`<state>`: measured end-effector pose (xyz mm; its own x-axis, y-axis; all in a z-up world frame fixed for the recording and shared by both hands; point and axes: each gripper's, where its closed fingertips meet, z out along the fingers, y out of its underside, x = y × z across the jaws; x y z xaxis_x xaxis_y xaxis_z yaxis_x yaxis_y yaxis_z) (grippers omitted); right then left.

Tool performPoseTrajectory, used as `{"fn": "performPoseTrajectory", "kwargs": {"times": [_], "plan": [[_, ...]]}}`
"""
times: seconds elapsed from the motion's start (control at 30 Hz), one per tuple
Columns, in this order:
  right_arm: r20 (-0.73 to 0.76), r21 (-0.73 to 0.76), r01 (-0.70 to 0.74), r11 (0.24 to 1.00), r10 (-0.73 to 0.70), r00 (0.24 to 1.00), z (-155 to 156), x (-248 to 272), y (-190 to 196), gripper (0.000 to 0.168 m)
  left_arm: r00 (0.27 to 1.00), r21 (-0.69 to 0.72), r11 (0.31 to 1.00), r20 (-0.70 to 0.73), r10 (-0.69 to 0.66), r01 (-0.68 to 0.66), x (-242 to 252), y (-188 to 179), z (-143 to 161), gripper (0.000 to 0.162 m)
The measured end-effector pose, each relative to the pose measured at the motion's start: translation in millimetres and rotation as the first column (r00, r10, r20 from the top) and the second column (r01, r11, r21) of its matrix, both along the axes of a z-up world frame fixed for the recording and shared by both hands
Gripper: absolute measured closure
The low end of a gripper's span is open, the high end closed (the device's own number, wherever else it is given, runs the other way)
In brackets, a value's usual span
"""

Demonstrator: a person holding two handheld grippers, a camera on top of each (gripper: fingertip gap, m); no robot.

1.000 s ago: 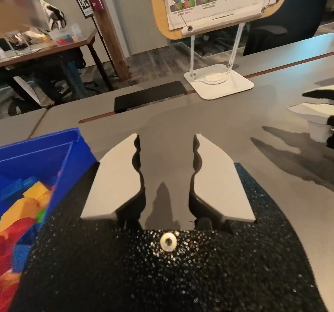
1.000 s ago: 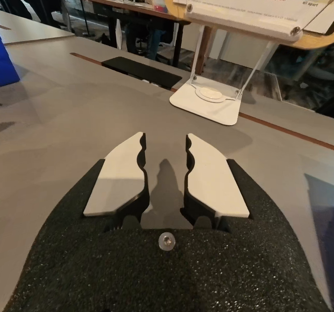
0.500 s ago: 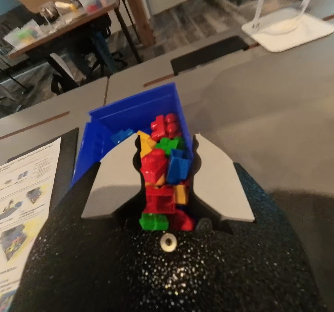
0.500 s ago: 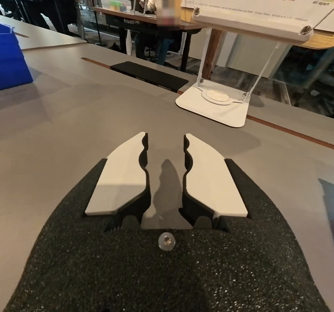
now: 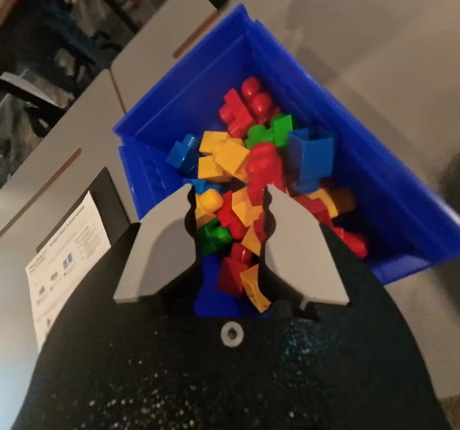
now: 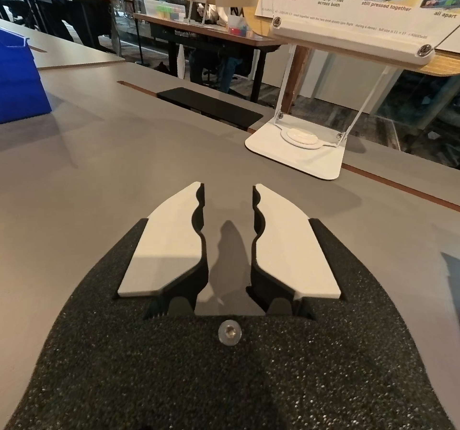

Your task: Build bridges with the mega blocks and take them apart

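Left gripper (image 5: 229, 189), fingers apart and empty, hangs over the blocks (image 5: 249, 169) heaped in the blue bin (image 5: 373, 169) — best to single out one top block squarely; right gripper (image 6: 228, 188), also apart, idles above the grey table (image 6: 99, 169)

Glossy plastic in the bin, matt everything of mine.

My left gripper (image 5: 229, 190) and my right gripper (image 6: 228, 188) both wear smooth, matt grey-white finger plates over a rough, sparkling black grainy body, each with a dull metal screw. The mega blocks (image 5: 251, 169) are shiny moulded plastic in red, yellow, green and blue, heaped in a blue bin (image 5: 388, 194) of smooth, slightly glossy plastic. The grey tabletop (image 6: 104, 169) looks smooth with a soft sheen. A paper sheet (image 5: 67, 254) lies flat and matt; the stand base (image 6: 298, 154) is smooth white plastic with clear uprights.
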<state>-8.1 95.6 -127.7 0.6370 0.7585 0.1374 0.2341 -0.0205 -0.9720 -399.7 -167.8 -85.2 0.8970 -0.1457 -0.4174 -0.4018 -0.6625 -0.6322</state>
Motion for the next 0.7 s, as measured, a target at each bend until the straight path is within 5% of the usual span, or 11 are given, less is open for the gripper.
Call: {"fn": "performPoseTrajectory", "kwargs": {"times": [0.27, 0.43, 0.7], "plan": [[0.008, 0.011, -0.001, 1.000, 0.001, 1.000, 0, -1, -1, 0.132, 0.965, -0.379, 0.895, -0.019, -0.261, 0.235, -28, 4, -24, 0.102], [0.005, 0.014, -0.004, 1.000, 0.004, 1.000, 0, -2, -2, 0.133, 0.947, -0.623, 0.746, -0.024, -0.319, 0.236, -52, -3, -46, 0.093], [-0.001, 0.005, -0.004, 1.000, 0.004, 1.000, 0, -2, -1, 0.133, 0.910, -0.791, 0.566, -0.031, -0.414, 0.231, -66, -4, -63, 0.100]]}}
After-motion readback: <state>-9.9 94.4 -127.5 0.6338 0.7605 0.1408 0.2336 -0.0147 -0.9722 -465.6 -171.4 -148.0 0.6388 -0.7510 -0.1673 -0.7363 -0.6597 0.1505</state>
